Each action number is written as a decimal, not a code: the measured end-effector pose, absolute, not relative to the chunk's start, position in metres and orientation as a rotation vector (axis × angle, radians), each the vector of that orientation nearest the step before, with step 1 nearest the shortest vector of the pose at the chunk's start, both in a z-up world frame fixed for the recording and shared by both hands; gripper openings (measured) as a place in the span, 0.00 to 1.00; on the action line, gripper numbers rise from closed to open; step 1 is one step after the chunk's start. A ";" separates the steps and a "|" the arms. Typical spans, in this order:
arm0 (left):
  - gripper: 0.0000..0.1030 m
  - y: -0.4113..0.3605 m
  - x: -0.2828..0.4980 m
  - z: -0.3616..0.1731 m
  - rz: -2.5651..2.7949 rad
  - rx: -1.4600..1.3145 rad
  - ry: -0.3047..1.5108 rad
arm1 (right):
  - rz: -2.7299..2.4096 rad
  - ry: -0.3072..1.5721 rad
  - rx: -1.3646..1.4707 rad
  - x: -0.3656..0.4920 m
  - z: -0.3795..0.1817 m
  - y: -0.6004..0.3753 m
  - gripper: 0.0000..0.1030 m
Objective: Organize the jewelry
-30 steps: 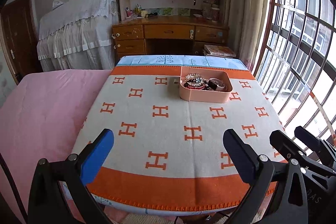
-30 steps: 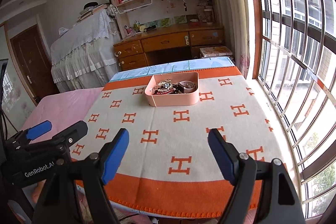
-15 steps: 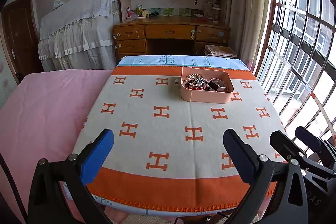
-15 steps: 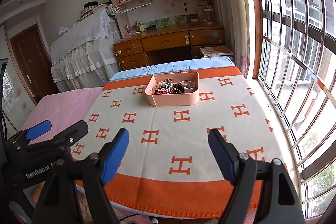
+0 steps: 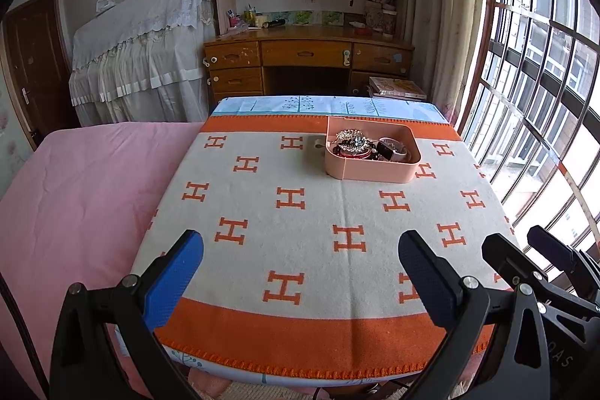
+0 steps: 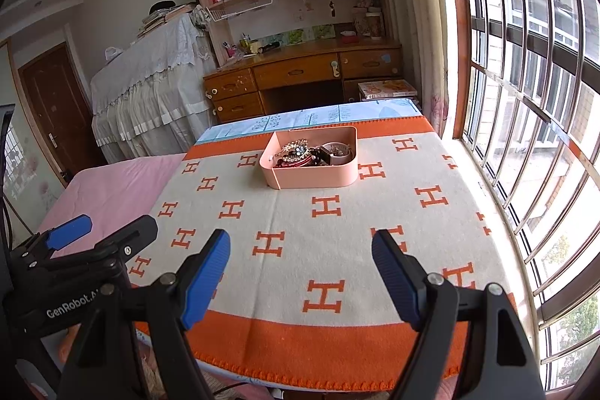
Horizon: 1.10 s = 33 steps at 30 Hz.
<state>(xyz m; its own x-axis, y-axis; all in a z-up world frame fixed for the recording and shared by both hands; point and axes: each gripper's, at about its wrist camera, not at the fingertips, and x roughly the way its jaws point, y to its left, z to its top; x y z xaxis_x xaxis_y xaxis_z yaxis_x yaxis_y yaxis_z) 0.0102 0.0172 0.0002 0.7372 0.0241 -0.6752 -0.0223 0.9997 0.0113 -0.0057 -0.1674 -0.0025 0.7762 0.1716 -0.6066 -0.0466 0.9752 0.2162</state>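
Almost nothing had changed over the last second: your view only drifted a touch, and the pink tray (image 5: 371, 169) stayed put on the blanket-covered bench (image 5: 300, 212), at about one o'clock from your left gripper (image 5: 300, 267) and twelve o'clock from your right gripper (image 6: 300, 267). Both sets of jaws stood spread wide and carried nothing. The jewelry (image 6: 298, 152) lay heaped in the tray, which would suit pieces gathered in as well as pieces waiting to be sorted. The heap was tangled and small, so you could not tell single pieces apart; a white ring-shaped piece (image 5: 393, 149) sat beside it.
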 end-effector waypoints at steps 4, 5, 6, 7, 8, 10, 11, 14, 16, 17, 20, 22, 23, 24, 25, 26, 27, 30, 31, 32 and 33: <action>0.99 0.019 0.011 -0.003 0.023 -0.002 0.752 | 0.119 0.680 0.193 -0.006 -0.005 -0.165 0.76; 0.99 0.019 0.011 -0.003 0.023 -0.002 0.754 | 0.119 0.680 0.193 -0.006 -0.005 -0.165 0.76; 0.99 0.018 0.010 -0.003 0.024 -0.002 0.754 | 0.119 0.679 0.193 -0.006 -0.005 -0.166 0.76; 0.99 0.018 0.010 -0.003 0.025 -0.001 0.754 | 0.120 0.680 0.193 -0.006 -0.005 -0.166 0.76; 0.99 0.018 0.010 -0.002 0.024 -0.001 0.754 | 0.120 0.680 0.194 -0.006 -0.005 -0.165 0.76; 0.99 0.018 0.010 -0.002 0.024 -0.001 0.754 | 0.119 0.679 0.194 -0.005 -0.004 -0.165 0.76; 0.99 0.019 0.010 -0.003 0.024 -0.001 0.754 | 0.119 0.679 0.194 -0.006 -0.005 -0.165 0.76; 0.99 0.018 0.010 -0.002 0.024 -0.001 0.754 | 0.119 0.680 0.193 -0.006 -0.004 -0.165 0.76; 0.99 0.018 0.010 -0.002 0.024 -0.002 0.754 | 0.119 0.679 0.194 -0.006 -0.004 -0.165 0.76; 0.99 0.018 0.010 -0.002 0.024 -0.002 0.753 | 0.119 0.678 0.194 -0.006 -0.004 -0.165 0.76; 0.99 0.018 0.010 -0.002 0.025 0.000 0.754 | 0.119 0.680 0.194 -0.005 -0.003 -0.165 0.76; 0.99 0.018 0.010 -0.002 0.025 0.000 0.754 | 0.119 0.681 0.195 -0.005 -0.004 -0.165 0.76; 0.99 0.019 0.010 -0.002 0.024 -0.001 0.755 | 0.119 0.682 0.195 -0.006 -0.004 -0.165 0.76; 0.99 0.018 0.010 -0.002 0.024 -0.001 0.755 | 0.119 0.681 0.195 -0.005 -0.003 -0.165 0.76; 0.99 0.018 0.010 -0.002 0.023 -0.002 0.755 | 0.119 0.681 0.195 -0.006 -0.003 -0.165 0.76; 0.99 0.018 0.010 -0.002 0.024 -0.002 0.756 | 0.119 0.681 0.195 -0.006 -0.003 -0.165 0.76; 0.99 0.018 0.010 -0.002 0.024 0.000 0.755 | 0.119 0.681 0.196 -0.005 -0.003 -0.165 0.76; 0.99 0.018 0.010 -0.002 0.023 0.000 0.754 | 0.119 0.680 0.195 -0.005 -0.003 -0.165 0.76; 0.99 0.018 0.010 -0.002 0.023 0.000 0.753 | 0.118 0.680 0.195 -0.005 -0.003 -0.165 0.76; 0.99 0.019 0.010 -0.002 0.023 0.000 0.753 | 0.118 0.680 0.196 -0.006 -0.003 -0.165 0.76; 0.99 0.018 0.010 -0.002 0.024 -0.001 0.754 | 0.119 0.681 0.196 -0.005 -0.002 -0.166 0.76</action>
